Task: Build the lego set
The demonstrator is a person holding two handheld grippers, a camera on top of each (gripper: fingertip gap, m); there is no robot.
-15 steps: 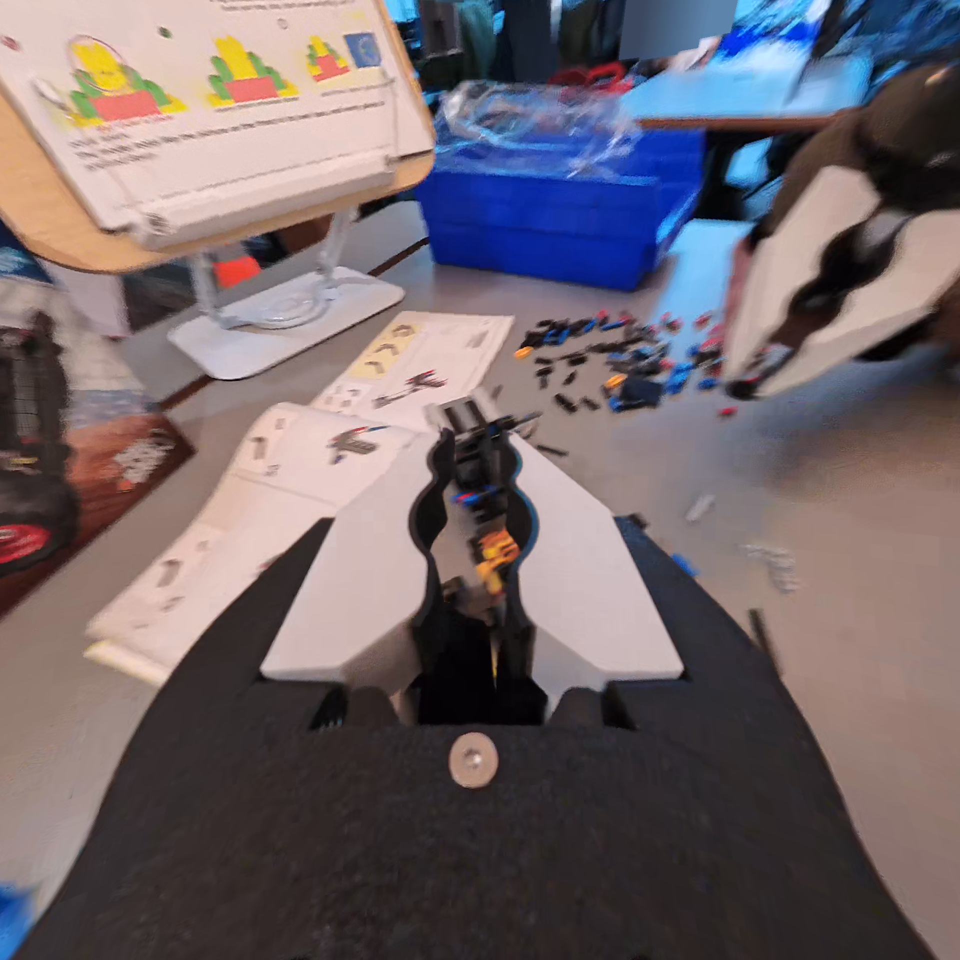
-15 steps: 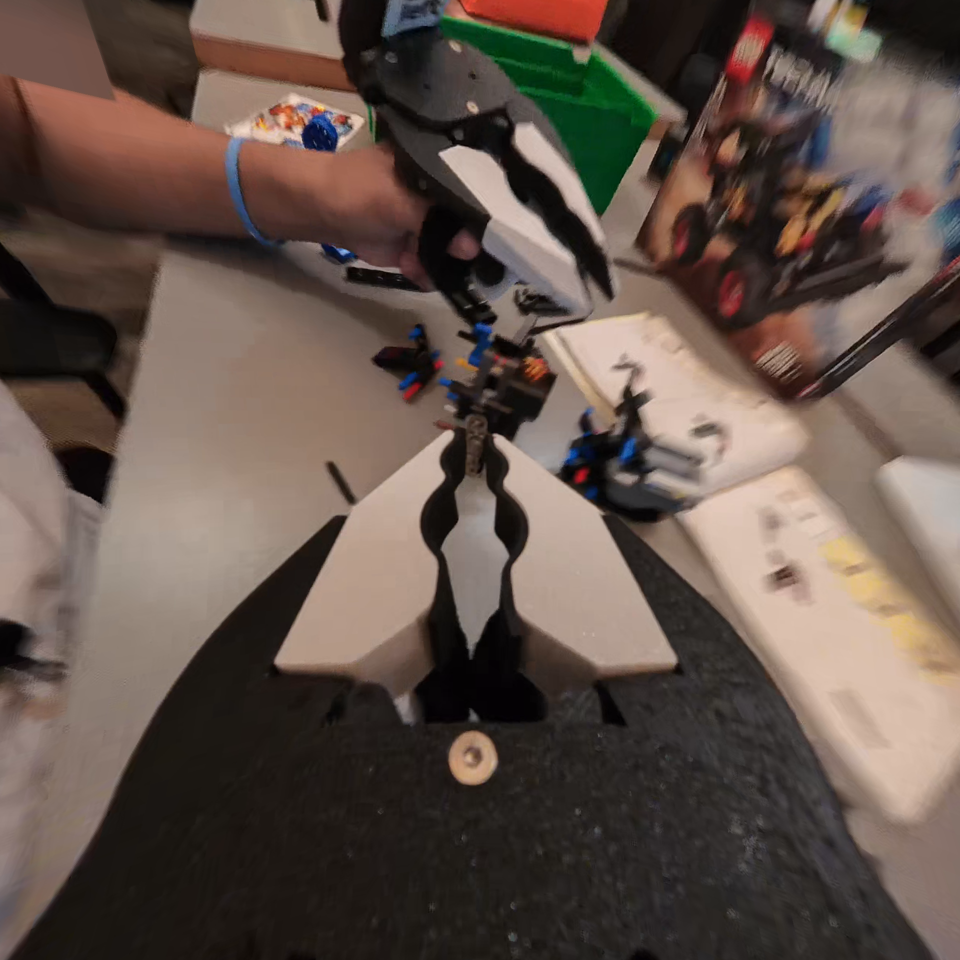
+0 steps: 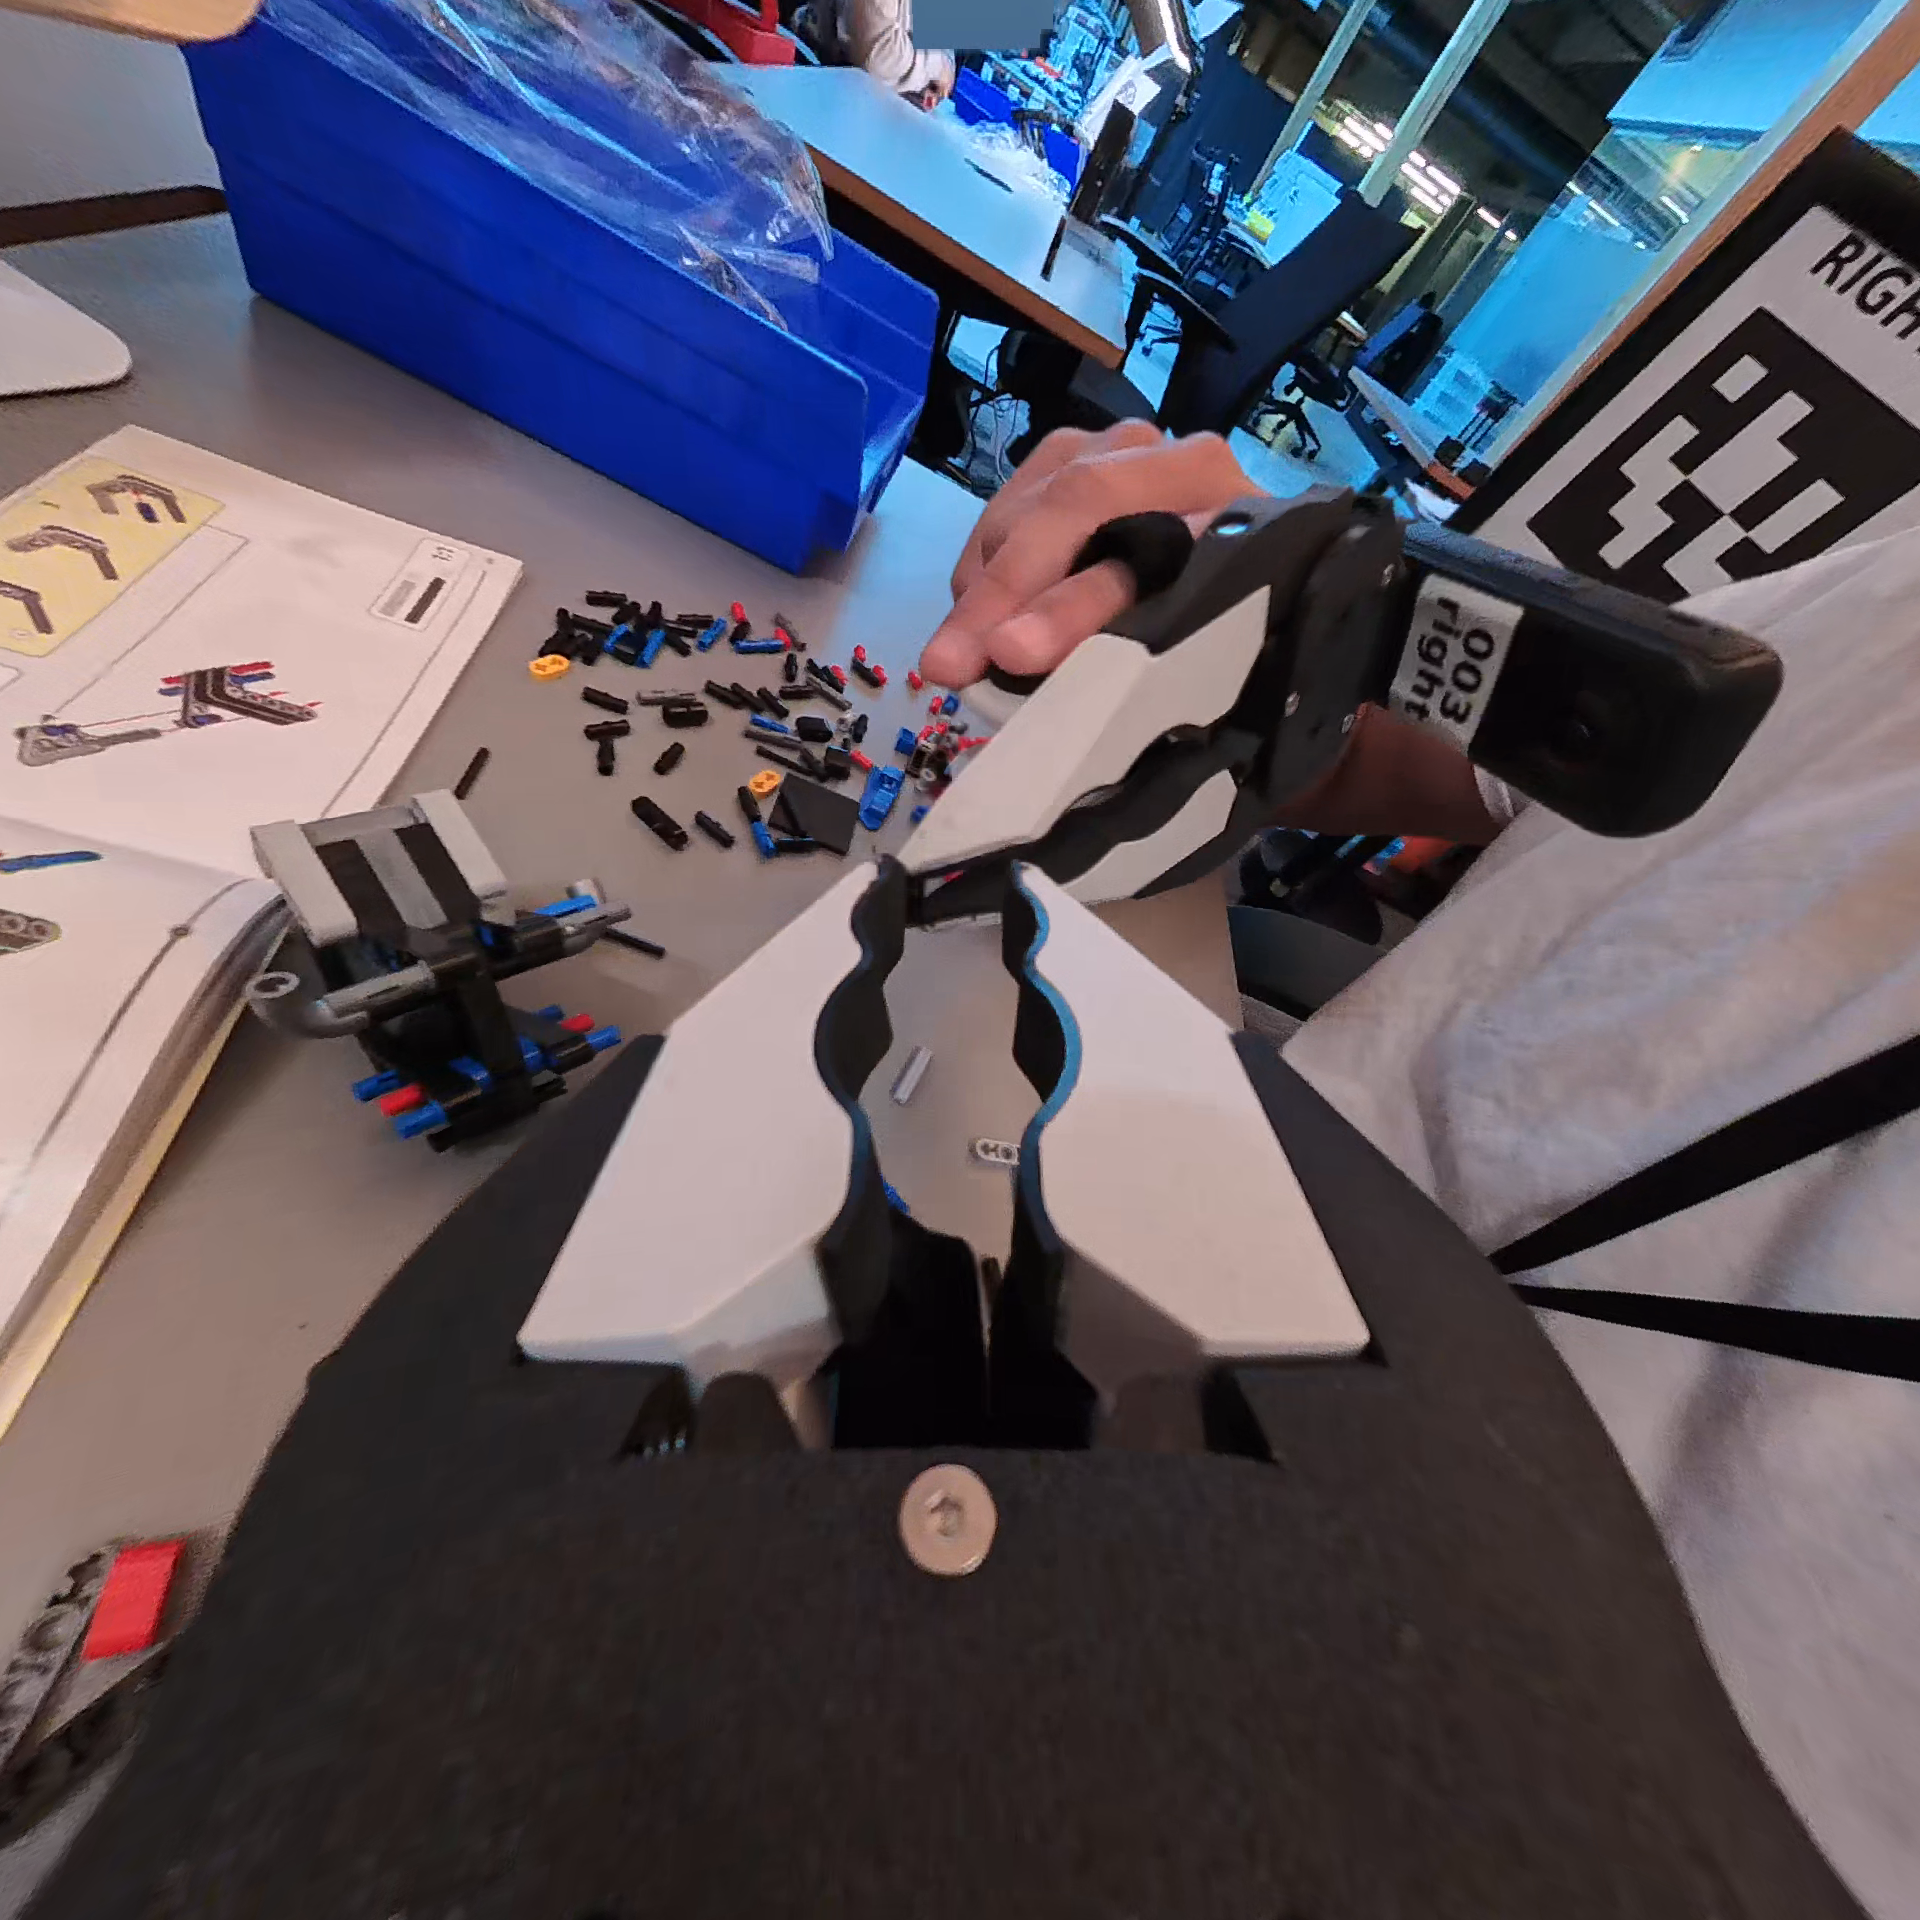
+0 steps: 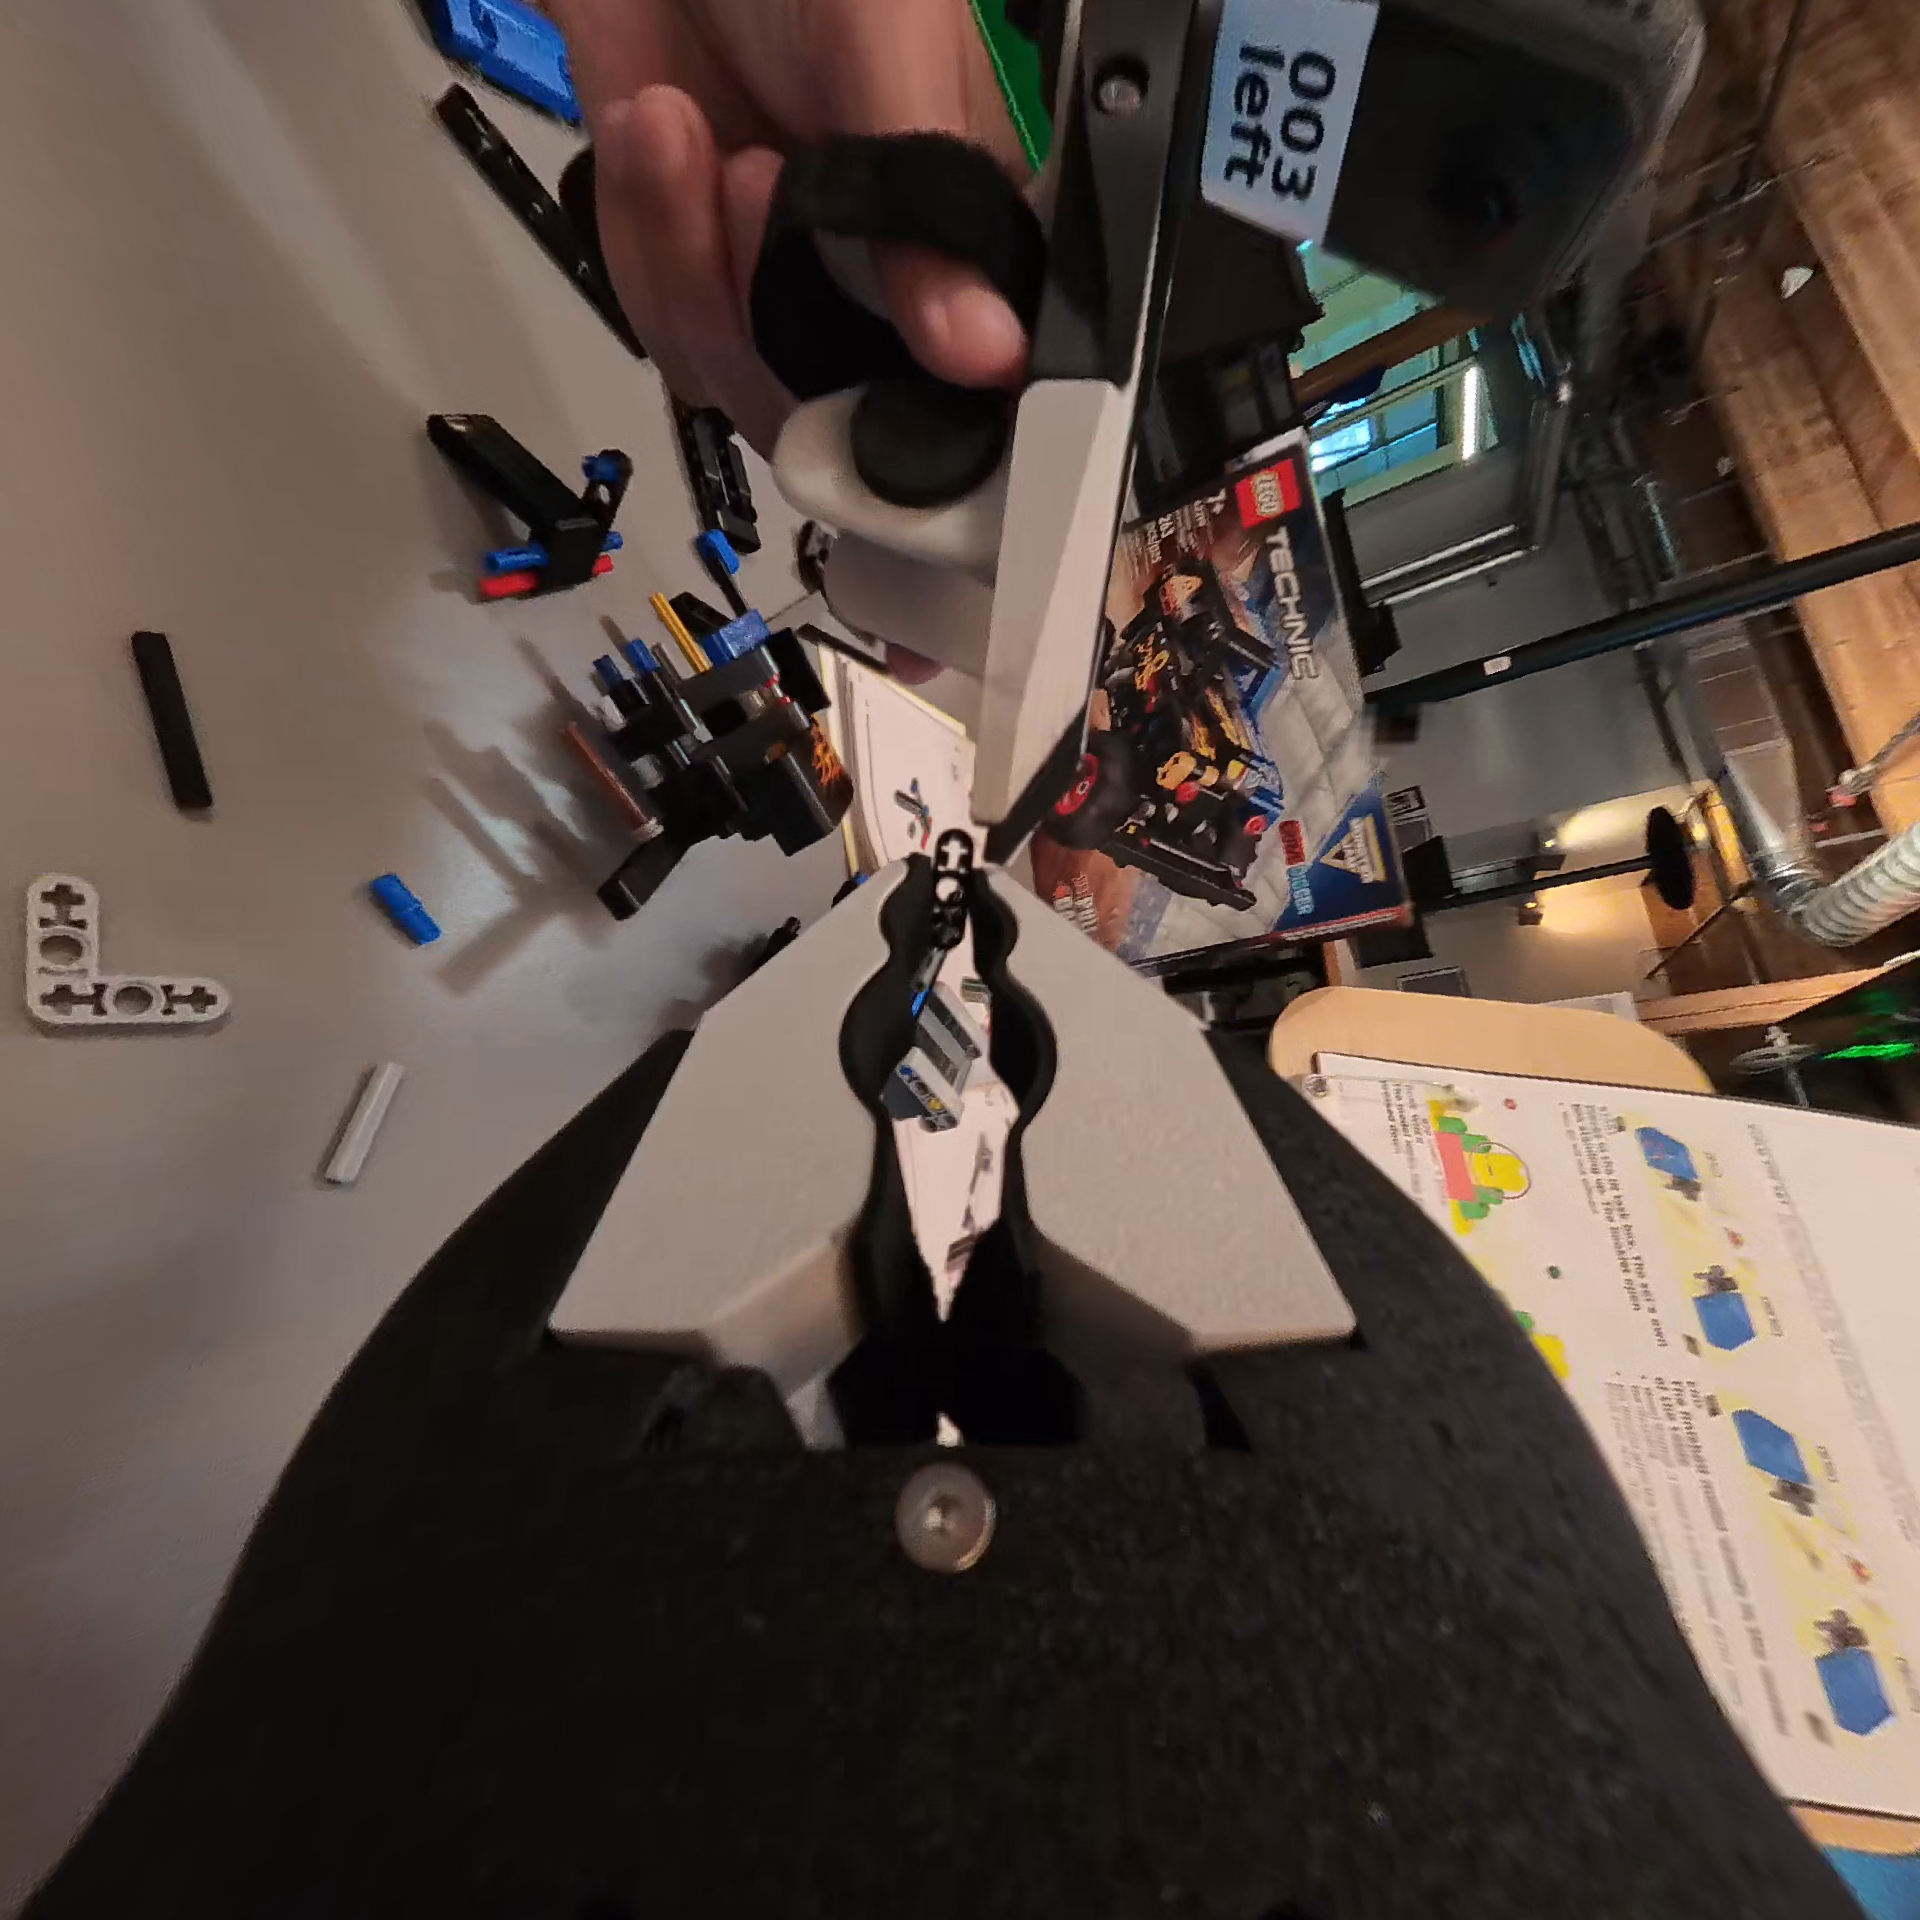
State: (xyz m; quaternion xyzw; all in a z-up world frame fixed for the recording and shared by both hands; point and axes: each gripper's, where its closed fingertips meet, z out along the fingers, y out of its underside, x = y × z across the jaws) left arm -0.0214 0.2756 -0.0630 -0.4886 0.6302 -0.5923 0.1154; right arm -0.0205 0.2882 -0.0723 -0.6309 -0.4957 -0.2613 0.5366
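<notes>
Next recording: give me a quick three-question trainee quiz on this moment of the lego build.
1. True or false: the left gripper is clamped on the part-built model.
2. What does the right gripper hold? A) a grey L-shaped beam B) a small black beam C) a blue pin
3. Fill in: the loose parts lie on the table near the ___ bin.

Key: 1 false, it is open and the model stands on the table; 2 B; 3 blue.

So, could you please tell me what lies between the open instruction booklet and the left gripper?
In the left wrist view, the partly built black-and-grey model stands between them.
</notes>
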